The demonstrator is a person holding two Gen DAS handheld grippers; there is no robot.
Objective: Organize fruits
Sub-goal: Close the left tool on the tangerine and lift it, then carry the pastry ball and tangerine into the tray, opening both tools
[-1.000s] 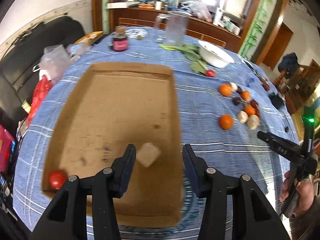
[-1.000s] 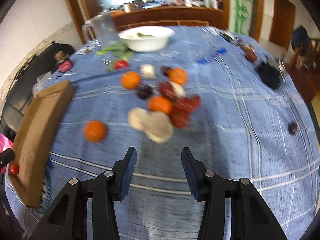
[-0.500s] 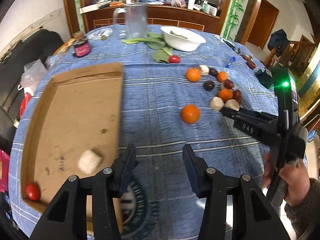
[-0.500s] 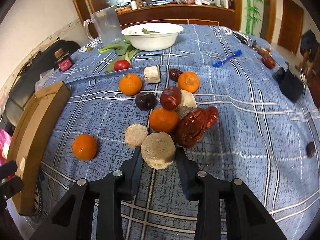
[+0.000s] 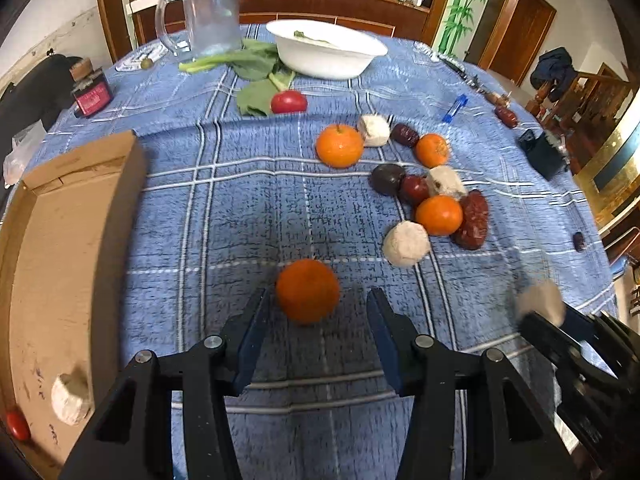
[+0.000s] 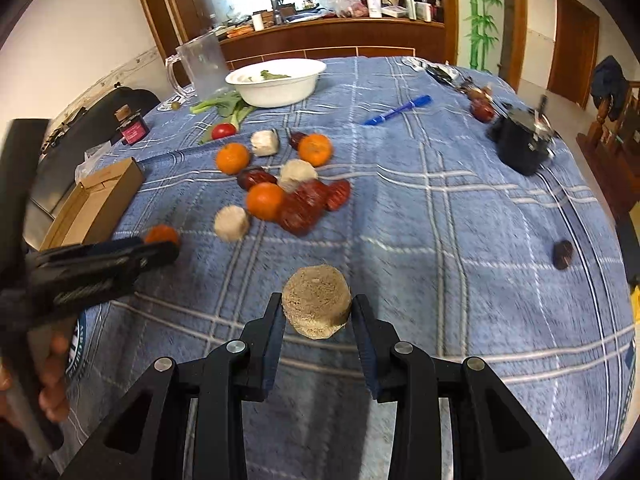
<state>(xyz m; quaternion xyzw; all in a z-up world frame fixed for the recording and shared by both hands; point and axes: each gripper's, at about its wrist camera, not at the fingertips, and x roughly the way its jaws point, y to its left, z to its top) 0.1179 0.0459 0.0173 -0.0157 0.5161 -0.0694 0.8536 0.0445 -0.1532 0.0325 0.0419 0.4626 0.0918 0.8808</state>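
Observation:
My left gripper (image 5: 318,306) is open around a lone orange (image 5: 307,290) on the blue checked tablecloth; the fingers do not touch it. My right gripper (image 6: 316,312) is shut on a tan round piece (image 6: 316,301) and holds it above the cloth; it also shows blurred in the left wrist view (image 5: 540,300). A cluster of oranges (image 5: 439,215), pale pieces (image 5: 406,243) and dark red dates (image 5: 472,216) lies mid-table. The cardboard tray (image 5: 60,240) at the left holds a pale piece (image 5: 70,398) and a cherry tomato (image 5: 17,426).
A white bowl (image 5: 326,52), leafy greens (image 5: 248,66), a tomato (image 5: 289,102) and a glass jug (image 5: 208,12) stand at the back. A small jar (image 5: 91,92) is at the back left, a blue pen (image 6: 398,115) and a black object (image 6: 520,142) to the right.
My left gripper moved right from the tray to the lone orange. My right gripper closed on the tan piece, lifted it and drew back from the cluster.

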